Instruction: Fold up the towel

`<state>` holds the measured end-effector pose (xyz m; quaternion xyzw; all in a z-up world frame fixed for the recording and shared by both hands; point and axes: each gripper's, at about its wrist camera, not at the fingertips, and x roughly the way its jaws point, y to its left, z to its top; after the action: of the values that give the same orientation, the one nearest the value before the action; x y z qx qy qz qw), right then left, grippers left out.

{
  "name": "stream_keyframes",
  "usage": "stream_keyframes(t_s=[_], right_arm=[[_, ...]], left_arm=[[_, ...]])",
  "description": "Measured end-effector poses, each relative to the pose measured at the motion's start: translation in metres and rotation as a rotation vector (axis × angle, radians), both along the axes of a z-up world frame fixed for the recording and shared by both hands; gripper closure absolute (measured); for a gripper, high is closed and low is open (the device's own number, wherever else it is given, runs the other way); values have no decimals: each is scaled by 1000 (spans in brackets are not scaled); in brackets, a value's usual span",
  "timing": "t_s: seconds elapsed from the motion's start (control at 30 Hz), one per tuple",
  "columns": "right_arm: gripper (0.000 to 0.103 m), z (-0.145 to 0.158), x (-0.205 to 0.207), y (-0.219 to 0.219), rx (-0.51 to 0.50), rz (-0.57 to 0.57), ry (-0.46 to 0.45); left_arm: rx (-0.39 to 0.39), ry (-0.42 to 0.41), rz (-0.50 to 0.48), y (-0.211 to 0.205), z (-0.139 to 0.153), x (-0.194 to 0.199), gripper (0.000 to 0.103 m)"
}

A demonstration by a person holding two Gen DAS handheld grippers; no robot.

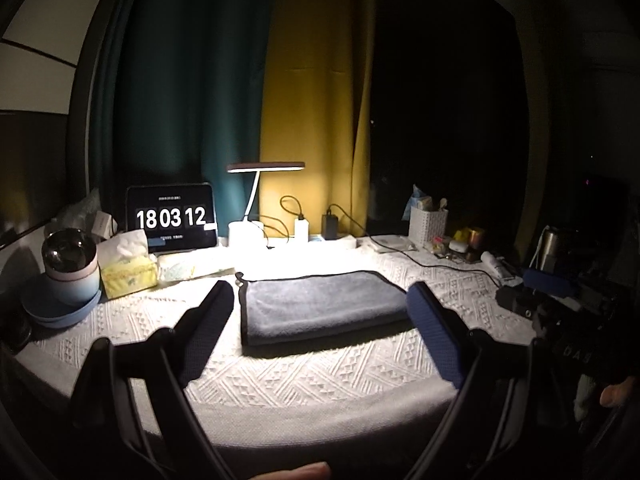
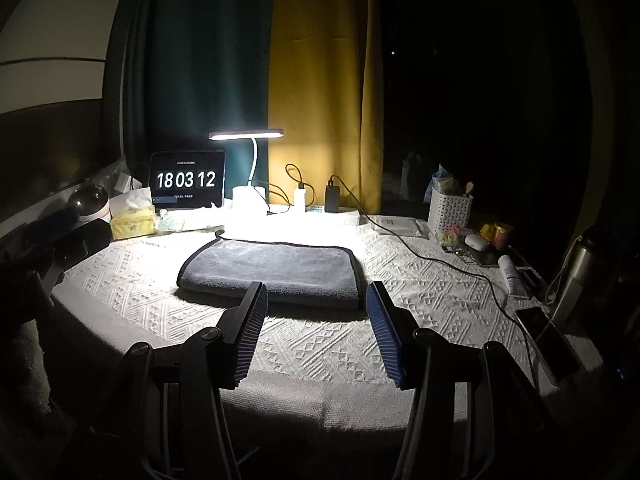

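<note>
A grey towel (image 1: 320,304) lies folded into a flat rectangle on the white patterned tablecloth (image 1: 320,376), lit by a desk lamp. It also shows in the right wrist view (image 2: 272,270). My left gripper (image 1: 320,300) is open and empty, its fingers spread to either side of the towel's near part, held above the table. My right gripper (image 2: 316,292) is open and empty, hovering over the towel's near right edge. The right gripper's body shows dimly at the right of the left wrist view (image 1: 560,300).
A clock tablet (image 2: 187,179), desk lamp (image 2: 248,160), tissue box (image 2: 133,216) and chargers with cables (image 2: 332,198) stand along the back. A white basket (image 2: 450,210), small items, a phone (image 2: 548,338) and a steel flask (image 2: 580,276) sit at right. A bowl and cup (image 1: 68,280) sit at left.
</note>
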<state>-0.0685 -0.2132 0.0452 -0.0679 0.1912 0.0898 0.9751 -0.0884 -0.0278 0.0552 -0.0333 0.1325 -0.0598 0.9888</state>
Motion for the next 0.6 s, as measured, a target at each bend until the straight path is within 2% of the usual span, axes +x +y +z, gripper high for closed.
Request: stream_keyframes(t_s=[0.43,0.6], right_arm=[[49,21,-25,-6,17,-15,-85],[49,23,-25,-7,17,-12,-90]], left_arm=[[0,-85,9,2,21,-24,14],[2,-96,16,3,26,-25,14]])
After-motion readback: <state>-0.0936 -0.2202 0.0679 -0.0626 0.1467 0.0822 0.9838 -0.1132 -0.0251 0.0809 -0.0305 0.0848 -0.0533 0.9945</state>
